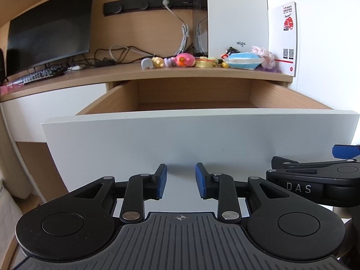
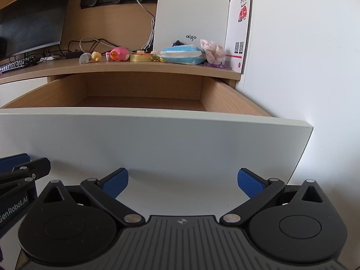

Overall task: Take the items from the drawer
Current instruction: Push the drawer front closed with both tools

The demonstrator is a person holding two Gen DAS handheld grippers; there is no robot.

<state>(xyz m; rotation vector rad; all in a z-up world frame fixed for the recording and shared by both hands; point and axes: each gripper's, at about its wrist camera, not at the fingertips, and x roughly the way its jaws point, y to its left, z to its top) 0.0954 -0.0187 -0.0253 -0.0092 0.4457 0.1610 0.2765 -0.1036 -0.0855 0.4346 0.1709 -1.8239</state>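
Note:
The drawer (image 1: 198,135) (image 2: 144,135) is pulled out, its white front facing both cameras; the wooden inside that shows holds nothing visible, and its near floor is hidden behind the front panel. My left gripper (image 1: 181,181) hangs low in front of the panel, open with a narrow gap and nothing between its blue pads. My right gripper (image 2: 182,181) is beside it to the right, wide open and holding nothing. On the desk top above sit a pink duck toy (image 1: 185,60) (image 2: 120,54), a grey elephant (image 1: 146,63), a yellow tape roll (image 2: 140,57) and a blue-white pack (image 1: 244,60) (image 2: 182,55).
A white aigo box (image 1: 237,18) and a red-white card (image 1: 286,36) stand at the desk's back right against a white wall (image 2: 303,56). A monitor (image 1: 49,27), keyboard (image 1: 38,75) and cables fill the left. A crumpled pink tissue (image 2: 212,50) lies by the card.

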